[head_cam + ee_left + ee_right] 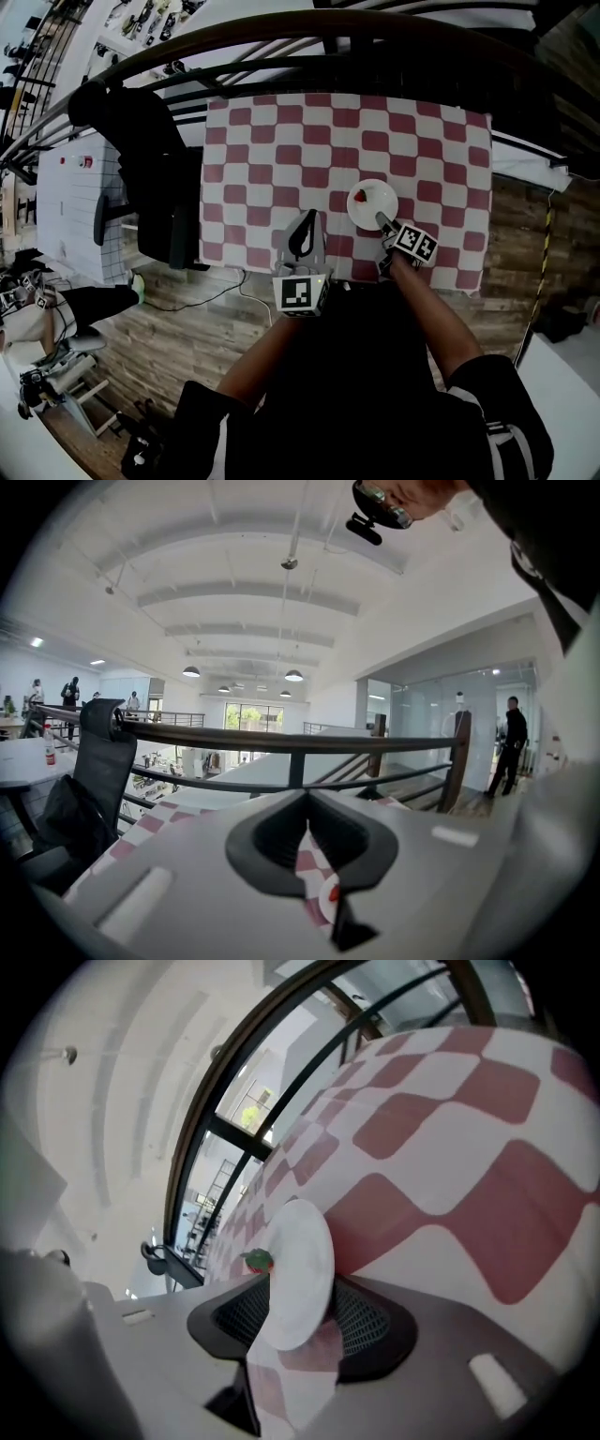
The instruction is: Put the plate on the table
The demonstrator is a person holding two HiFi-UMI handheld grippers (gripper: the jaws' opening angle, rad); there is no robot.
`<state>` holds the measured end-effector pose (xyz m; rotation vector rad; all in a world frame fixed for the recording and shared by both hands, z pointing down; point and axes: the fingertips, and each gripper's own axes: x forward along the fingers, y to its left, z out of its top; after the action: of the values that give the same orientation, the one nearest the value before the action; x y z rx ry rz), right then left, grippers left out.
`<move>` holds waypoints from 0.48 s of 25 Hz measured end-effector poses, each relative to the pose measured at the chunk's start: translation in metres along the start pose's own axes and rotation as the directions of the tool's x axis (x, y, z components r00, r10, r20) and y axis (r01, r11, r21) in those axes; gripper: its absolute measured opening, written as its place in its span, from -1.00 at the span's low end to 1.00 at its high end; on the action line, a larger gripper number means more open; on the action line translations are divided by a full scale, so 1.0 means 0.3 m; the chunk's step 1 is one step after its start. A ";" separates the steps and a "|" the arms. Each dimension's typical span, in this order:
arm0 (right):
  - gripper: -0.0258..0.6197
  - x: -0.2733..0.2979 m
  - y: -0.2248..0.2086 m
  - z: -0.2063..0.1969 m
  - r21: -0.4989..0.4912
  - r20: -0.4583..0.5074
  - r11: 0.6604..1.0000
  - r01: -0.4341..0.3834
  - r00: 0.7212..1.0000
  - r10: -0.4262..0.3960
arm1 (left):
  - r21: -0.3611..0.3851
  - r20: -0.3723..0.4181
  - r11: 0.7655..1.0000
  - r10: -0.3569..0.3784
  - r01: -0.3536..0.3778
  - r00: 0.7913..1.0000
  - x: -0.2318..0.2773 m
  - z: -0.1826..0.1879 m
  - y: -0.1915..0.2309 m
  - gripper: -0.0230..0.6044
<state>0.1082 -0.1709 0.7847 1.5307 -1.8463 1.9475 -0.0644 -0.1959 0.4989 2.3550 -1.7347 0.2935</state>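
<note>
Closest to me, the left gripper [302, 246] hovers over the table's near edge, its jaws pressed together on nothing. Just beyond, the right gripper [382, 222] has its jaws spread either side of the near rim of the white plate [377, 208], not pinching it. The plate lies flat on the checked tablecloth [281, 150]. I judge it light, stiff and smooth-rimmed, so slippery, and the rim is the only hold. Farther in, a loose strawberry [360, 197] could roll if the plate is tilted.
</note>
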 end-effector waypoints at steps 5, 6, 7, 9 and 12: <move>-0.23 -0.111 -0.021 0.019 -0.093 0.066 0.989 0.117 0.992 -0.111 | -0.007 0.013 1.000 -0.024 0.024 1.000 -0.035 0.016 -0.013 -0.90; -0.25 -0.135 0.001 0.025 -0.112 0.084 0.989 0.102 0.992 -0.092 | -0.007 0.025 0.999 -0.034 0.034 0.999 -0.042 0.011 -0.016 -0.90; -0.27 -0.157 0.030 0.028 -0.128 0.099 0.989 0.077 0.993 -0.065 | -0.007 0.036 0.999 -0.044 0.044 0.998 -0.049 0.008 -0.019 -0.90; -0.43 -0.194 0.092 0.027 -0.145 0.120 0.989 0.022 0.993 -0.005 | -0.012 0.045 0.998 -0.058 0.058 0.997 -0.061 0.014 -0.026 -0.90; -0.57 -0.231 0.182 0.015 -0.129 0.137 0.990 -0.056 0.988 0.073 | -0.028 0.046 0.997 -0.072 0.073 0.996 -0.081 0.024 -0.033 -0.90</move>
<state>0.1121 -0.1513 0.6985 1.6291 -2.0548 1.7518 -0.0616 -0.1727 0.4848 2.4150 -1.6568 0.2034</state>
